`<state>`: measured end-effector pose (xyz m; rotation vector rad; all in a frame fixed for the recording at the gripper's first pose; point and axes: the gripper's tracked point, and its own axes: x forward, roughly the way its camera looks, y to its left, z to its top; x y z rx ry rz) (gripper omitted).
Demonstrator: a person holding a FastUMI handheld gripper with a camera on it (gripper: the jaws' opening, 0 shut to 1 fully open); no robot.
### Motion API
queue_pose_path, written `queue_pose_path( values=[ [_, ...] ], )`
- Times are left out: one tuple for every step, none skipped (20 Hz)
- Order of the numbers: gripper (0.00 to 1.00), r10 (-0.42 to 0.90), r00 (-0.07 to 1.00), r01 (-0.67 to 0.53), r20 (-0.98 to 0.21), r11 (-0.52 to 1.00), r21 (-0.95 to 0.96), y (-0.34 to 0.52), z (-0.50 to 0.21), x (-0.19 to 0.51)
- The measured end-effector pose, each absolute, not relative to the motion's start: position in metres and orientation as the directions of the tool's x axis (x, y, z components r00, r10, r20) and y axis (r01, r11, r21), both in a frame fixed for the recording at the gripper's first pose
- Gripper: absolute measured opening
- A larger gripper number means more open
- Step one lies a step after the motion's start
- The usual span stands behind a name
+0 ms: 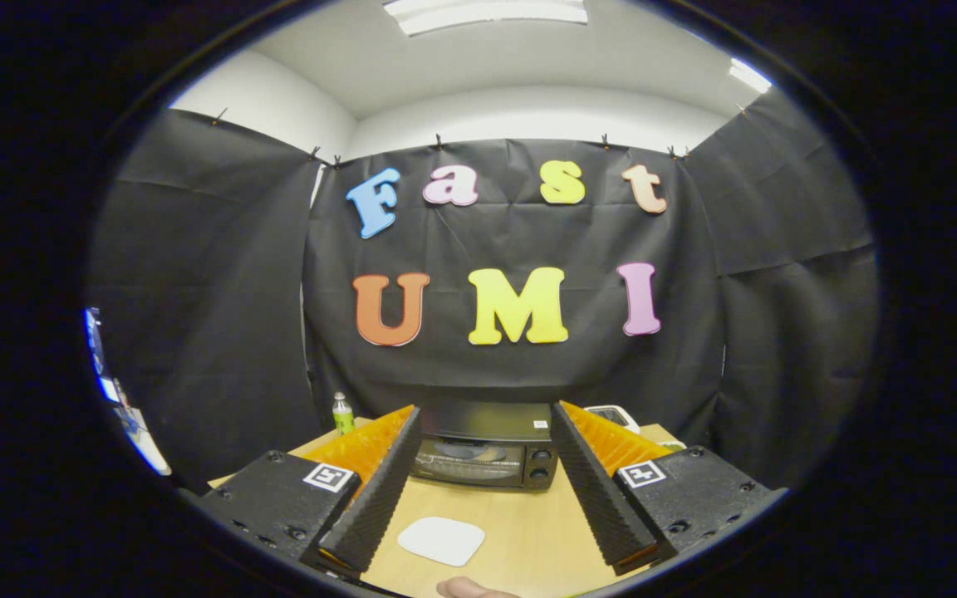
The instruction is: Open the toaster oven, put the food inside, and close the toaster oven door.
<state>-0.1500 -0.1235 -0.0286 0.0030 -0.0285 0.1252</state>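
Observation:
A black toaster oven (pixel 485 448) stands at the far side of the wooden table (pixel 528 531), its glass door closed, two knobs on its right side. It lies beyond my fingertips, framed between them. My gripper (pixel 485 419) is open and holds nothing, raised above the table. A white flat plate (pixel 441 540) lies on the table between my fingers, nearer than the oven. A pale rounded piece of food (pixel 470 589) shows at the table's near edge, only partly visible.
A small green bottle (pixel 343 413) stands at the back left of the table, beside the oven. A white device (pixel 615 417) sits behind the oven to its right. Black cloth walls close the booth on three sides.

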Motion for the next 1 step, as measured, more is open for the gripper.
queue_pose_path(
  values=[
    [1.0, 0.121, 0.992, -0.121, 0.027, 0.993, 0.001, -0.123, -0.0279, -0.1501]
  ],
)
